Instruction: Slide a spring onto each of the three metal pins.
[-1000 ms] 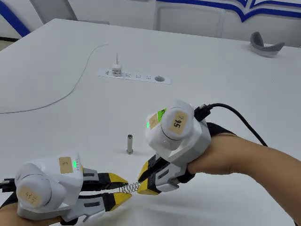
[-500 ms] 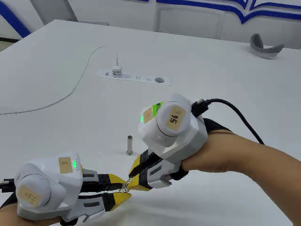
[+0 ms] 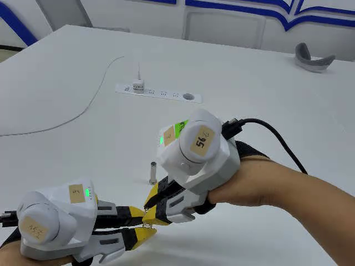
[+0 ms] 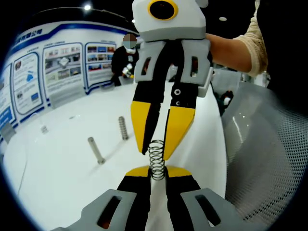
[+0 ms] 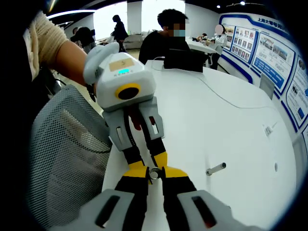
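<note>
Lower centre: left gripper (image 4: 154, 174) and right gripper (image 4: 155, 152) both clench a small coiled steel spring (image 4: 156, 161); short grey metal pin (image 3: 153, 170) upright nearby.

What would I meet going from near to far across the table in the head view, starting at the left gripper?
left gripper → metal pin → power strip → grey curved piece
</note>
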{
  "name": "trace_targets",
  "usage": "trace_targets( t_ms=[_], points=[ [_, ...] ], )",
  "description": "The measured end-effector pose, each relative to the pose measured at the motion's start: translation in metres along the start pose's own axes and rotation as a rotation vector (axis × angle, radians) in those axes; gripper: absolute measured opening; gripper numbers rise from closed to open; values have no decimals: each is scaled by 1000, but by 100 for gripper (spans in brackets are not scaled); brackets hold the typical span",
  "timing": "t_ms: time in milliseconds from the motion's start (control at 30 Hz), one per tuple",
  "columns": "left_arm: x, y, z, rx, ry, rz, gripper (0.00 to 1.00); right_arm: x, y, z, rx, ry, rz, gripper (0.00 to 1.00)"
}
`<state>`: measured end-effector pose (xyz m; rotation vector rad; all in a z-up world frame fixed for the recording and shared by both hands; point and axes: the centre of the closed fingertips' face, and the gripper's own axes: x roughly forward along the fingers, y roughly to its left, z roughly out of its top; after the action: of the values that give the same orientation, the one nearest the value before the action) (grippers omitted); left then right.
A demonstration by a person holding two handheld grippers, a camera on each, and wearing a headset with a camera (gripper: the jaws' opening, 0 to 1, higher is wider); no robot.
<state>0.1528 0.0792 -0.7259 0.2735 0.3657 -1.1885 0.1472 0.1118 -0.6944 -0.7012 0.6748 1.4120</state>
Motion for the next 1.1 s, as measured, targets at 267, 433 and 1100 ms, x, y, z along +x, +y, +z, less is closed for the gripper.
trace_targets(
  t_ms=[267, 433, 1100],
  points=[
    [0, 1, -1, -4, 2, 1, 11, -1, 1, -2, 0, -2, -4, 14],
    [0, 1, 0, -4, -5, 1, 11, 1, 0, -6, 8, 3, -9, 14],
    [1, 3, 5, -11, -23, 10, 11, 2, -3, -3, 20, -19, -18, 12]
  ],
)
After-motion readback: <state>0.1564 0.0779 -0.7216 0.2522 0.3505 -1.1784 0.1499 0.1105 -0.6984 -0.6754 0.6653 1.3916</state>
